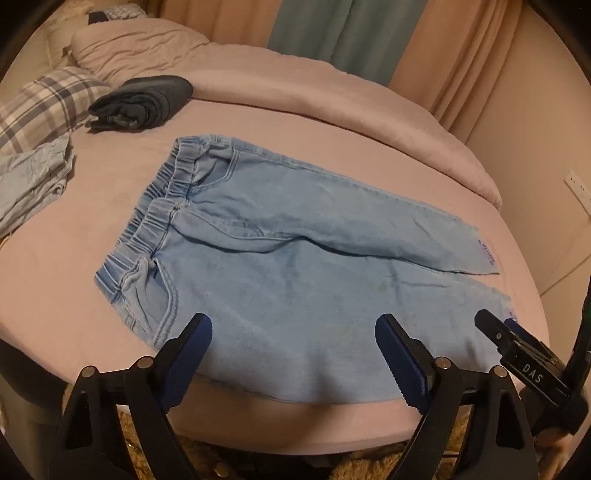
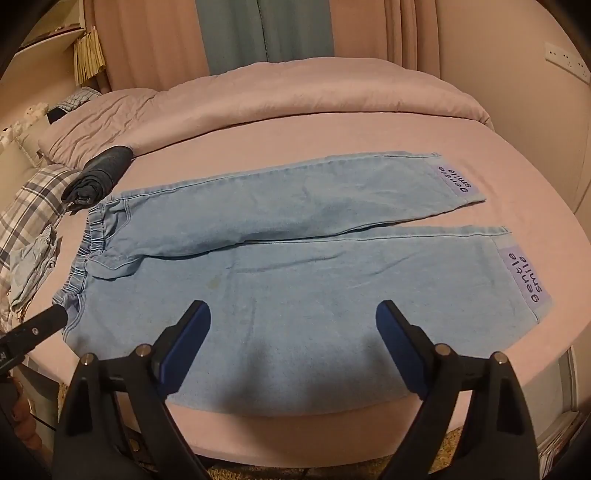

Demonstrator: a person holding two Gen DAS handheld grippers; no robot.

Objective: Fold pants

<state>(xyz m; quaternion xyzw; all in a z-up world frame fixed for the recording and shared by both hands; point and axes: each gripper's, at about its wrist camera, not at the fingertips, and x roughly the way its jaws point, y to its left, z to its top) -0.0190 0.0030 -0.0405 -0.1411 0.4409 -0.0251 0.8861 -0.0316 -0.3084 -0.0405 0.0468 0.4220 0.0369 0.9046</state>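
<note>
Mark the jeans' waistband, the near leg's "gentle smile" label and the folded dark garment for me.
waistband (image 1: 155, 206): left wrist view, on the gathered elastic.
"gentle smile" label (image 2: 524, 273): right wrist view, middle of the lettering.
folded dark garment (image 1: 144, 101): left wrist view, on its top layer.

A folded dark garment (image 1: 144, 101) lies on the pink bed sheet (image 1: 110, 206) near the head end, touching a plaid pillow (image 1: 44, 107). A crumpled pale-blue cloth (image 1: 31, 181) sits at the bed's left edge just below that pillow. A pink duvet (image 1: 295, 85) is bunched along the far side, before pink and teal curtains (image 2: 236, 33).
</note>
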